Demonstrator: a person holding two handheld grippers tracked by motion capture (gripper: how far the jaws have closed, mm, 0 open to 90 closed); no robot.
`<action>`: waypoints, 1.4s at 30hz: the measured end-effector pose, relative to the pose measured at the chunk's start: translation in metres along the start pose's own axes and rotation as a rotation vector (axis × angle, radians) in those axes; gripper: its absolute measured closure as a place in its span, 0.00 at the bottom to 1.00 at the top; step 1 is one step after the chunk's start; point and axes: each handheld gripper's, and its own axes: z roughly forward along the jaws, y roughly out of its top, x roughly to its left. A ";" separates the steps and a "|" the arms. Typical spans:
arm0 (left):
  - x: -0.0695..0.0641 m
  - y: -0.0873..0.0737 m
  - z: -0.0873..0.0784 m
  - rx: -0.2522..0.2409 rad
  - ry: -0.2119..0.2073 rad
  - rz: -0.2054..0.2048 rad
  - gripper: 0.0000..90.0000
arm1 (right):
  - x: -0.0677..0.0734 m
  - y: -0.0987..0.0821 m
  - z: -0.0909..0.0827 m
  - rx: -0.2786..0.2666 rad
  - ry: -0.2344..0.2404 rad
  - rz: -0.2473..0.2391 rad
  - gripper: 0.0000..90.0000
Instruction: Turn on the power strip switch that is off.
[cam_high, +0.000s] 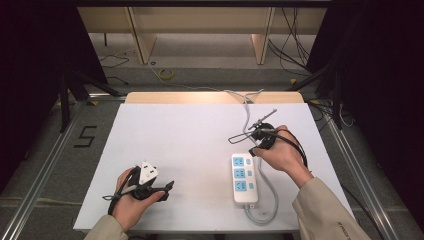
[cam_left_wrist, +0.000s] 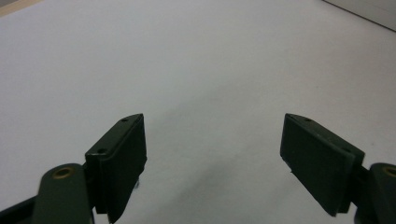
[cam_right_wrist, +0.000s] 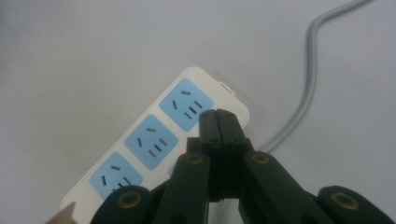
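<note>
Over by the near-left corner of the tabletop (cam_high: 165, 125), the left gripper (cam_high: 167, 186) sits low in the person's left hand (cam_high: 131, 200). Its own view shows its fingers (cam_left_wrist: 122, 161) spread wide with nothing between them, just bare white surface ahead.

Moving right, here's the thing that looks to matter: a white power strip (cam_high: 244, 180) with three blue sockets, lying flat near the front edge, right of centre. Its grey cord (cam_high: 270, 200) loops off the near end and runs back along its right side towards the far edge.

Further right, the right gripper (cam_right_wrist: 218, 116) hovers over the strip, with its fingers (cam_right_wrist: 229, 135) pressed together and holding nothing. The tips hang just above the switch side, beside the farthest socket.

By my read, that strip is rigid moulded plastic, light, smooth and a bit slippery. It would likely slide across the sheet if nudged. The best hold is probably across the long sides of the body. The cord is springy and would drag behind.
</note>
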 end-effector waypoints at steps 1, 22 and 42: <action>0.000 0.000 0.000 0.003 -0.001 0.004 0.25 | 0.000 0.001 0.000 0.002 0.000 -0.001 1.00; 0.000 0.000 0.000 -0.001 -0.001 -0.002 0.25 | -0.006 0.009 0.007 0.040 -0.007 0.010 1.00; 0.000 0.001 0.000 -0.003 -0.001 0.000 0.25 | -0.010 0.013 0.015 0.069 -0.015 0.026 1.00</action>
